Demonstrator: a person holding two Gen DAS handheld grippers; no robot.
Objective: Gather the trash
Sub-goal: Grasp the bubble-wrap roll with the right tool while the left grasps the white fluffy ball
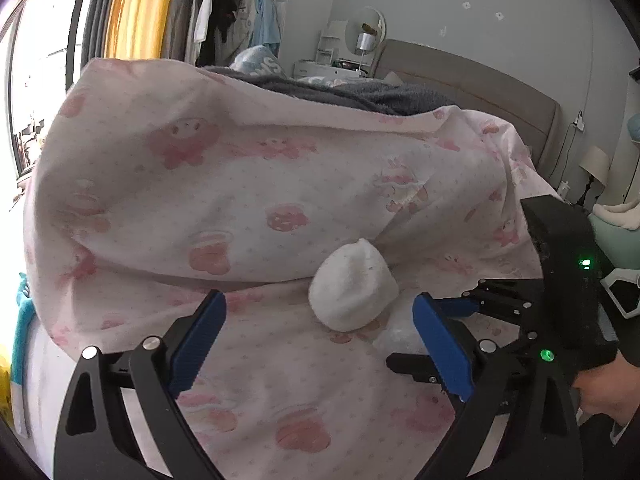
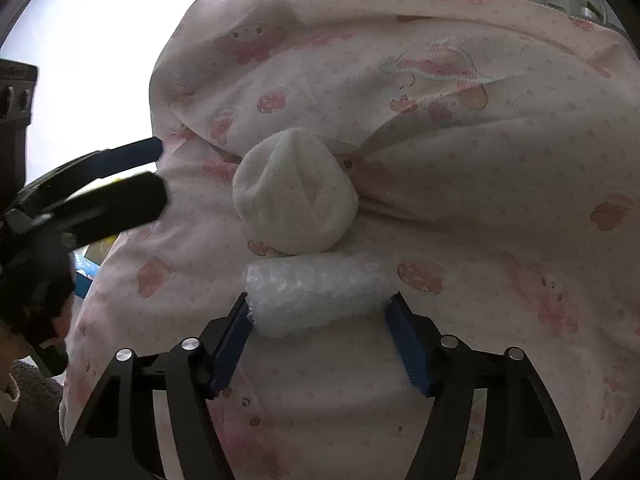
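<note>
A white wad [image 1: 352, 288] [image 2: 294, 192], soft and rounded, lies on a pink cartoon-print quilt [image 1: 240, 184] [image 2: 500, 152]. Just in front of it is a translucent bubble-wrap roll [image 2: 316, 292] [image 1: 400, 340]. My right gripper [image 2: 320, 312] [image 1: 408, 334] has its blue pads pressed on the two ends of this roll. My left gripper [image 1: 320, 300] [image 2: 158, 172] is open and empty. In the left wrist view the wad sits just ahead of and between its blue fingertips, apart from both. In the right wrist view it comes in from the left, short of the wad.
The quilt is heaped over a bed with a grey blanket [image 1: 360, 96] and a padded headboard [image 1: 480, 80] behind. A clothes rack [image 1: 224, 4] and a bright window [image 1: 36, 60] stand at the back left. A person's hand [image 1: 608, 392] holds the right gripper's handle.
</note>
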